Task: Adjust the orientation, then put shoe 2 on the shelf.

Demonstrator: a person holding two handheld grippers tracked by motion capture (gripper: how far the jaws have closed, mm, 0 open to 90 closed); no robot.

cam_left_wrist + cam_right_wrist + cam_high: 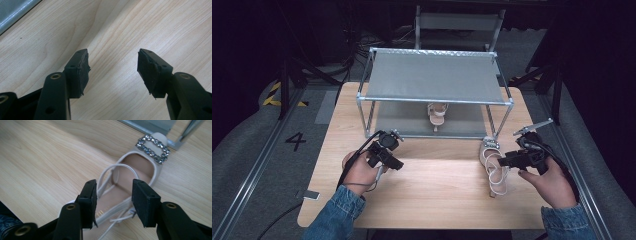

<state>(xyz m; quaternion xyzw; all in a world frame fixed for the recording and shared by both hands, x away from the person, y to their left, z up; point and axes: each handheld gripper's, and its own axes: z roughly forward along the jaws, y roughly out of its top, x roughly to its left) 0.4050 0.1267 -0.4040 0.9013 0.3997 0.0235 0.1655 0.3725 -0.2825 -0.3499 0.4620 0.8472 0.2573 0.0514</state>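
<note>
A pale sandal (130,192) lies on the table (437,185) near its right edge, toe at the rack (434,80), between the right gripper's (113,200) parted fingers (145,202), which clasp nothing. The right gripper view reveals its jewelled buckle (152,147). The left gripper (112,70) hovers wide open and empty over bare wood. The high view shows a second sandal (437,116) on the rack's lower shelf.

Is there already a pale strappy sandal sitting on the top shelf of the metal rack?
No, the rack's grey top shelf is bare; one pale sandal stands on the lower shelf.
</note>
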